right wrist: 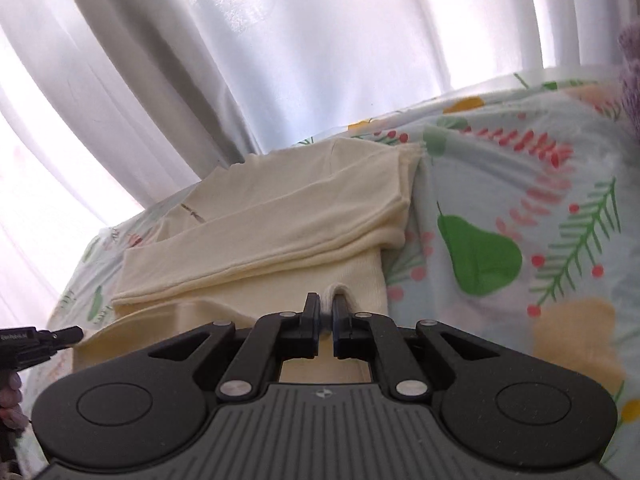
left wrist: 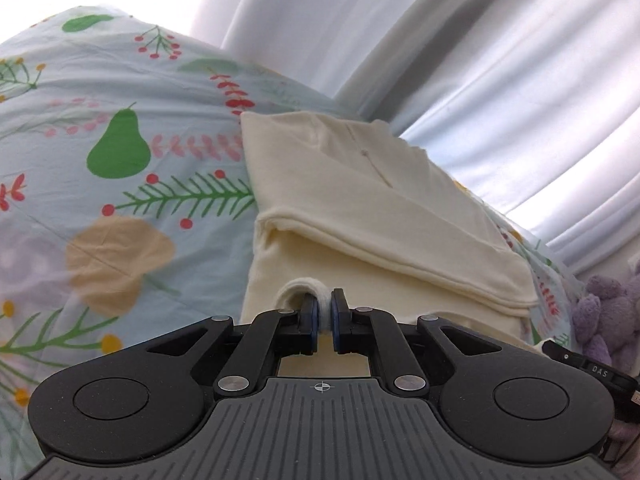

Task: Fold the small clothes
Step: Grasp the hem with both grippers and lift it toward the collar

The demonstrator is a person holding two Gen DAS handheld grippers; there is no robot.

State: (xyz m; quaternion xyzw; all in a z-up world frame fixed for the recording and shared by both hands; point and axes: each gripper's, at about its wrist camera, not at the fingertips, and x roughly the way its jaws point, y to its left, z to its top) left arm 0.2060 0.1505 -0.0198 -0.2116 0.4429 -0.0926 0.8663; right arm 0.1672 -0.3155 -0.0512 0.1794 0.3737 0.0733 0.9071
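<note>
The left gripper (left wrist: pixel 324 300) and right gripper (right wrist: pixel 327 305) each pinch the near edge of the cream shirt (left wrist: pixel 360 200) on the patterned bedsheet (left wrist: pixel 120 160).

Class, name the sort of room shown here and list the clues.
Probably a bedroom: a fruit-and-leaf printed bedsheet, pale curtains behind it, and a purple plush toy beside the cream garment.

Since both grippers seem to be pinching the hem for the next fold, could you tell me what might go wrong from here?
1. Each pinch is small: the left gripper and right gripper hold only a narrow bunch of the cream garment, so the fabric could slip out when lifted.
2. The folded sleeve lies loose across the garment; a fast lift may drag it out of place.
3. Unequal lifting could skew the fold on the soft bedsheet.
</note>
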